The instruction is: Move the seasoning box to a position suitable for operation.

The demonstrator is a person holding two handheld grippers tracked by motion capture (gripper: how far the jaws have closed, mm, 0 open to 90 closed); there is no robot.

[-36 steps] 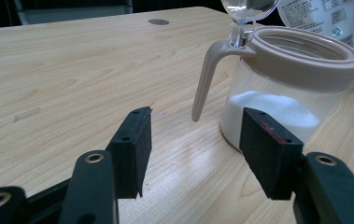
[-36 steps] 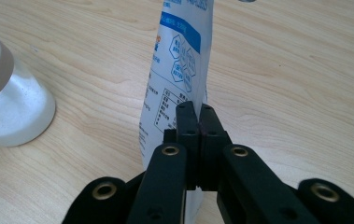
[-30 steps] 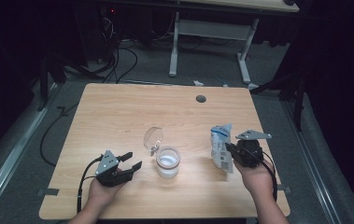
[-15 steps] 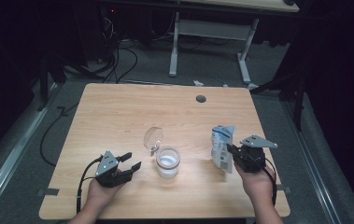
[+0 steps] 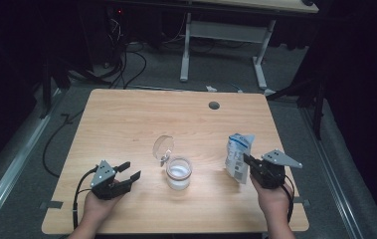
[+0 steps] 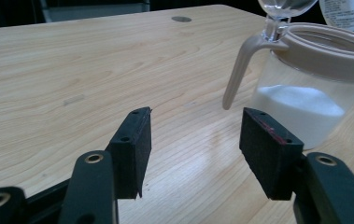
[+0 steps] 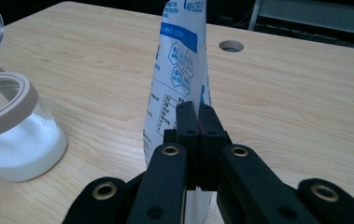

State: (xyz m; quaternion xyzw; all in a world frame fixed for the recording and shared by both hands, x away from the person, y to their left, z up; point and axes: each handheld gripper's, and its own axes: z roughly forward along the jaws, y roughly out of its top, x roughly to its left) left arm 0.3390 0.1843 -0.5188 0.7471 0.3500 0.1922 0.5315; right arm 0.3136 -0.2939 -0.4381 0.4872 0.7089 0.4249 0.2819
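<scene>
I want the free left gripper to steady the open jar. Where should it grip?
Probably the glass body, below the beige rim, approaching level from the left gripper. The raised lid and hanging clasp crowd the top.

The desk (image 5: 126, 119) is light wood with a small round hole (image 5: 214, 105) near its far edge. A clear jar (image 5: 178, 173) with white powder inside stands near the middle, its lid flipped open.

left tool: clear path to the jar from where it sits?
Probably yes. The left tool is open and empty, aimed at the jar, with bare table between. The flipped-up lid stands behind the jar, out of the way.
</scene>
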